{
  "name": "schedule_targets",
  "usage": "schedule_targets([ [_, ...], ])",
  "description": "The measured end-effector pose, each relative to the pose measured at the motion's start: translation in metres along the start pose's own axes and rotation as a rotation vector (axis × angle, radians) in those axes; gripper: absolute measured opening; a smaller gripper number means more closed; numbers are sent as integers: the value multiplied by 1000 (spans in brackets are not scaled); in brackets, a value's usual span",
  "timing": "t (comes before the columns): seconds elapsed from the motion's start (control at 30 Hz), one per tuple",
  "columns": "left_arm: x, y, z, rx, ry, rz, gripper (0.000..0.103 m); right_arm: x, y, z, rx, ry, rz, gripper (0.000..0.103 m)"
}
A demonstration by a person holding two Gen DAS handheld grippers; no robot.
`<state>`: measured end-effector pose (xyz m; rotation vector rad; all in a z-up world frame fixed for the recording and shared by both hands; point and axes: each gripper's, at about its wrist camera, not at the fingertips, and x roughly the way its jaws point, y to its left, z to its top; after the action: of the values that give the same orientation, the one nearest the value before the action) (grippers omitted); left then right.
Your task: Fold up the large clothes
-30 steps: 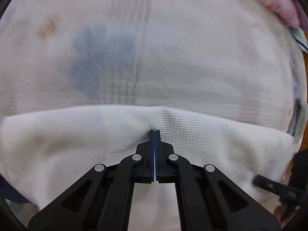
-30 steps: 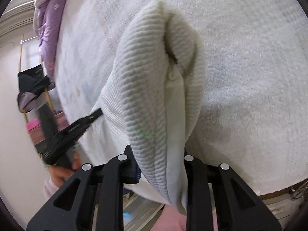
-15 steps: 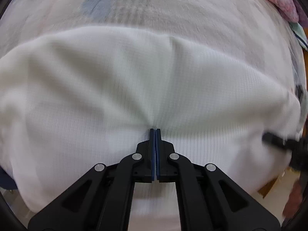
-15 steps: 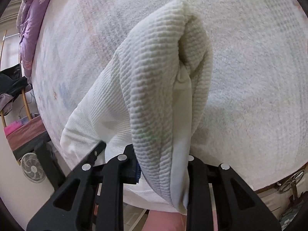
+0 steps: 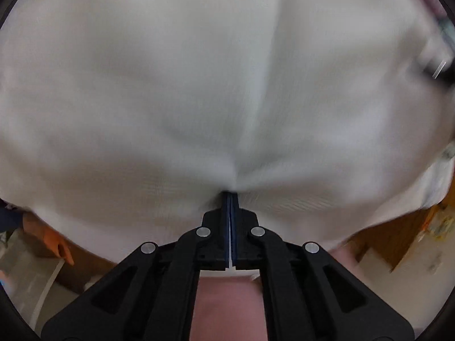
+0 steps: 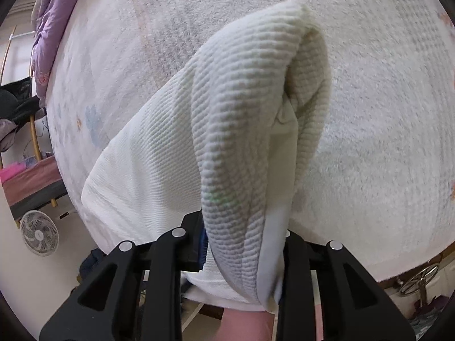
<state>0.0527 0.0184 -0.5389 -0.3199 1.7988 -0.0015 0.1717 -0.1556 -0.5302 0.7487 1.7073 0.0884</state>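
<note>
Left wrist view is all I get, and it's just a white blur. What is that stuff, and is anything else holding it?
Observer: It's a white waffle-knit garment. The right claw is shut on a bunched fold of it.
Operator: What's underneath it?
Observer: A fluffy white blanket with faint flower prints.
Operator: Anything else in the room?
Observer: A purple quilt lies at the blanket's far left corner, and a white fan stands on the floor.
</note>
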Motion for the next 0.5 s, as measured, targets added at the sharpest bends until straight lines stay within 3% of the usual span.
schedule_targets([
  [0.03, 2, 5, -5, -18, -72, -31, 4, 4, -1, 1, 0, 7, -12, 28],
  [0.07, 1, 8, -6, -33, -71, -46, 2, 4, -2, -1, 6, 5, -16, 28],
  [0.13, -7, 15, -18, -83, -44, -75, 2, 4, 1, 0, 8, 8, -11, 28],
  [0.2, -3, 18, -39, -86, 21, -19, 1, 3, 5, -2, -8, 11, -21, 28],
  [0.27, 14, 27, -60, -119, 44, -24, 1, 5, 8, -3, -13, 13, -27, 29],
  [0.37, 19, 36, -51, -200, 57, -61, 1, 9, 11, -2, 1, 18, -40, 29],
  [0.4, 11, 32, -47, -179, 63, -54, 0, 9, 13, -2, 6, 22, -41, 29],
  [0.5, -29, 19, -42, -84, -14, -66, 0, 8, 19, -4, -7, 35, -51, 29],
])
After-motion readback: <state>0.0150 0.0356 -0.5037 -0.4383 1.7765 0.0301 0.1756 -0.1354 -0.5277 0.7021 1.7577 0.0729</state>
